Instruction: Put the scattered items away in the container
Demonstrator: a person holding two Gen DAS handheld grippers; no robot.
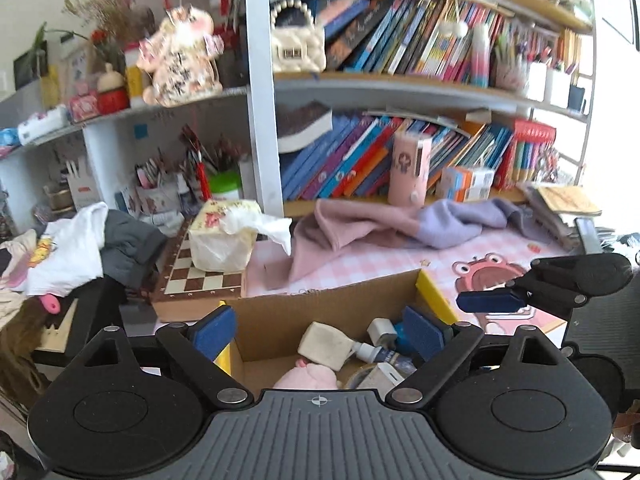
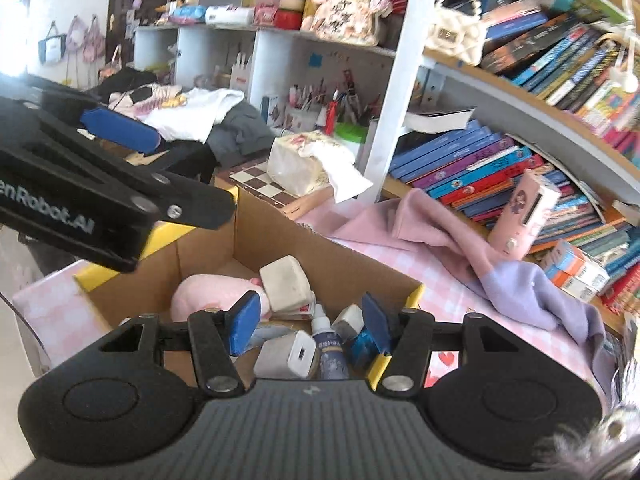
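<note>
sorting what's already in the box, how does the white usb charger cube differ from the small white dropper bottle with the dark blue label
The white usb charger cube is blocky and plain, with a slot in one face; the small white dropper bottle with the dark blue label is slim, round and nozzle-tipped. The cube is much the wider. Both lie side by side inside the cardboard box.

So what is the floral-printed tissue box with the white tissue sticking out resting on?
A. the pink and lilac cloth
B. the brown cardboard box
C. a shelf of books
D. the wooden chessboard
D: the floral-printed tissue box stands on the brown-and-cream squares of the wooden chessboard, behind the brown cardboard box and left of the pink and lilac cloth.
</note>
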